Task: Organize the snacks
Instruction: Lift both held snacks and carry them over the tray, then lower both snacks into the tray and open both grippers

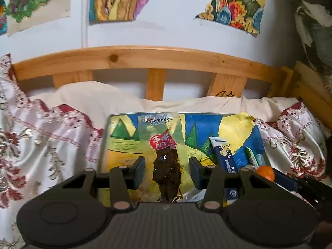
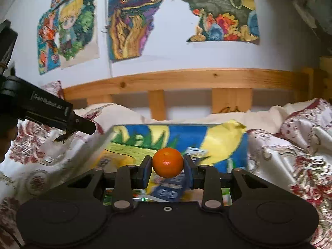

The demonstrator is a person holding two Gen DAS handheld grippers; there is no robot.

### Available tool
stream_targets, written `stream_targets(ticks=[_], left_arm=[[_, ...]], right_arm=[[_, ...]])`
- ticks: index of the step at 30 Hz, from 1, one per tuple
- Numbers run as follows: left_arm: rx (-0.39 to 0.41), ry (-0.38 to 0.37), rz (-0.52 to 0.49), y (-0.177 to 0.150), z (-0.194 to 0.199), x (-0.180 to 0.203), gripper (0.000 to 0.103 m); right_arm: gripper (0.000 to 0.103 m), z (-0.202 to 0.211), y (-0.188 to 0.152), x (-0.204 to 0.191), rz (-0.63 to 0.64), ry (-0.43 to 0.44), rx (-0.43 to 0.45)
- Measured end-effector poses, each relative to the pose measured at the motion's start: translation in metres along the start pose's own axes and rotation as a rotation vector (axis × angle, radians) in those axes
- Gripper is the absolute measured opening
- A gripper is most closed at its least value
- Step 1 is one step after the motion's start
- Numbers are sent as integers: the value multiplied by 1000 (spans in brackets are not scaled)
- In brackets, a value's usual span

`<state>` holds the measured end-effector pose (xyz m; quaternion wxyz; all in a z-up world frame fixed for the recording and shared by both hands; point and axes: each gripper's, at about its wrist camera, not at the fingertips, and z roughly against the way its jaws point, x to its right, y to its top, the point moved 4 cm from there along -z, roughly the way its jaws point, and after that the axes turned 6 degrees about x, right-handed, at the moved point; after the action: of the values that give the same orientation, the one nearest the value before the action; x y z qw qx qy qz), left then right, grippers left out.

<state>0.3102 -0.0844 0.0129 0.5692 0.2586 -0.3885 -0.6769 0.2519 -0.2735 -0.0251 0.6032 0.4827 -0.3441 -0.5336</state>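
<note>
The right hand-held gripper is clamping a small orange across its middle, both pads pressing its sides, above the painted board lying on the bed; the fruit is looking firm, round and smooth, so I am judging it light but liable to roll or squirt out under a hard squeeze. The left hand-held gripper is standing with jaws part open around a clear jerky packet; whether the pads are pinching the film I cannot tell. That packet is looking light, floppy and slippery; the flat sealed edge is seeming the best hold. Counting what is showing: one orange, one jerky packet, one blue carton and one green-and-white wrapper lying on the board.
</note>
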Motion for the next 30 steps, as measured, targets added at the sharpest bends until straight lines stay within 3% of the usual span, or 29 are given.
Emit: stream_targets(ticks=[14, 30], left_arm=[[-72, 29, 57, -22, -83, 2, 50], [-106, 72, 32, -33, -95, 9, 51]], right_arm=[[36, -19, -21, 34, -8, -79, -32], [37, -19, -21, 31, 1, -64, -25]])
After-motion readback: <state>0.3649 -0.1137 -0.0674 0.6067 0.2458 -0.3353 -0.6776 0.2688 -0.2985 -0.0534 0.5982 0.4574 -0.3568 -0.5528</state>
